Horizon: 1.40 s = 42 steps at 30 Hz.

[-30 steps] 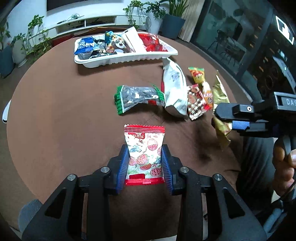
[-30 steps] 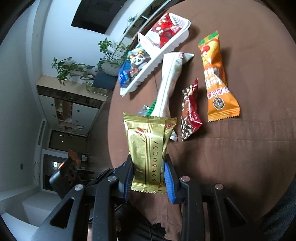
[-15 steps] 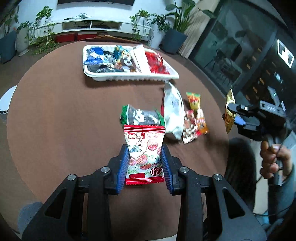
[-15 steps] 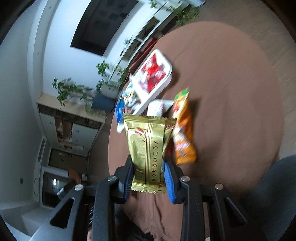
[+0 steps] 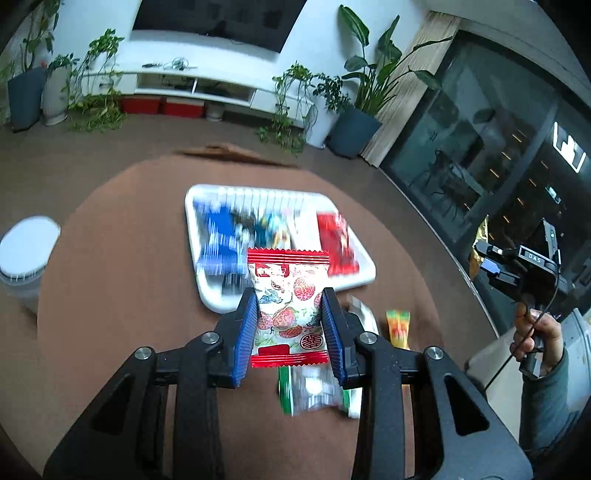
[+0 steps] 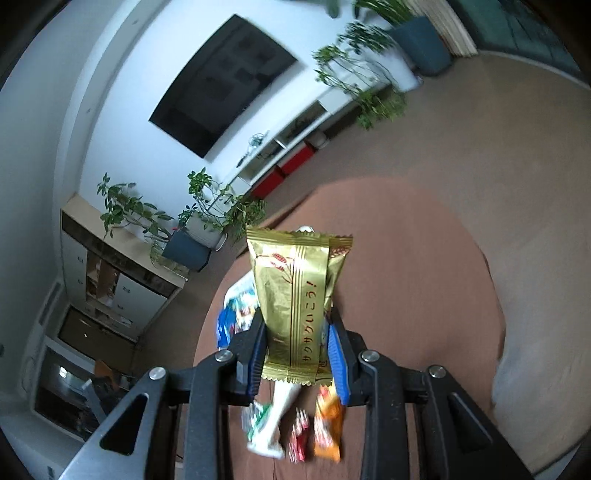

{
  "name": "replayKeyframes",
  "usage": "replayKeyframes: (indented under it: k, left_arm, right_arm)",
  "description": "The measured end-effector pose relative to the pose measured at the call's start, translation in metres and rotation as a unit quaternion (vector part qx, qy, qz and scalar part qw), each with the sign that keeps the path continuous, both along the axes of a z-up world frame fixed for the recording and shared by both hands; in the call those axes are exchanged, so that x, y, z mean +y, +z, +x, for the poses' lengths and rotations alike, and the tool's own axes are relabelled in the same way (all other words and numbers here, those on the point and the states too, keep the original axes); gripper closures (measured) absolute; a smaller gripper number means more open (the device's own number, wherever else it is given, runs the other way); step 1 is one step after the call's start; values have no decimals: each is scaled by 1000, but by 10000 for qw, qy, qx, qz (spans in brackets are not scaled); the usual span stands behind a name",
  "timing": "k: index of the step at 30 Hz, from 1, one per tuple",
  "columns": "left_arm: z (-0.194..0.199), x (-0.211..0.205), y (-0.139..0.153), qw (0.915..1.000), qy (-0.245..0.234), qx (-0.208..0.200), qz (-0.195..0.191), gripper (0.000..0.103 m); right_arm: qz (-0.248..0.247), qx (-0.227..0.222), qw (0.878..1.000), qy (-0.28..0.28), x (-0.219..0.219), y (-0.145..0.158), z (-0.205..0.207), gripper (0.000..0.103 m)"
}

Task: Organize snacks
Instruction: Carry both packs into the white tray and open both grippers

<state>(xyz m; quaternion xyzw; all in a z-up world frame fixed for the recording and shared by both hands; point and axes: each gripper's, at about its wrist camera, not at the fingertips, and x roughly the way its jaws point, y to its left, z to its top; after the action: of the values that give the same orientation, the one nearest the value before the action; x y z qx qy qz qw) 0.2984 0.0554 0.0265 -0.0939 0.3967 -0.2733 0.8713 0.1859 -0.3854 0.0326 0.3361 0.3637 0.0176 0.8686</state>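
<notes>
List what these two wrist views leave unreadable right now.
- Left wrist view: packets in the white tray are motion-blurred; their prints are unreadable.
- Left wrist view: the green-edged packet is partly hidden behind the strawberry packet.
- Right wrist view: the gold packet hides most of the tray.

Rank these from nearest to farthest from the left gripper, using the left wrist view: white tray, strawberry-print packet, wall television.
1. Strawberry-print packet, clamped in the left gripper.
2. White tray, behind it on the table.
3. Wall television, across the room.
</notes>
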Motion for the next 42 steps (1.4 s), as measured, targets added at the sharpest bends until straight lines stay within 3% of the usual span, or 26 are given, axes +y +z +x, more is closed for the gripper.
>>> replayKeyframes:
  k: [7,11,17,27,36,42]
  left_arm:
    - [72,-32,24,9998,-68,-33,204,71]
    - [112,-54,9,9992,-107,200,331,71]
    - [156,-78,-22,9973,-127,499,520,71]
    - [181,-99,-71,9943,-77,763,736,71]
    - [190,-109,-94,9933,-7,806,822,69]
    - [183,-117,-93,9938,-26,783,792,68]
  right_arm:
    - [-636,241,9933,938,53,12,110,70]
    - [-921,710,9832,1409,83,-10,163,70]
    - [-1447,1426,9647,1675,103,-60,219,70]
    - [-1854,2005,9444,1833,117,-113,250,70]
    - [-2035,1969,9410,1853,118,-125,258,70]
    - [-2101,1965,9397,1849,123,-135,260,70]
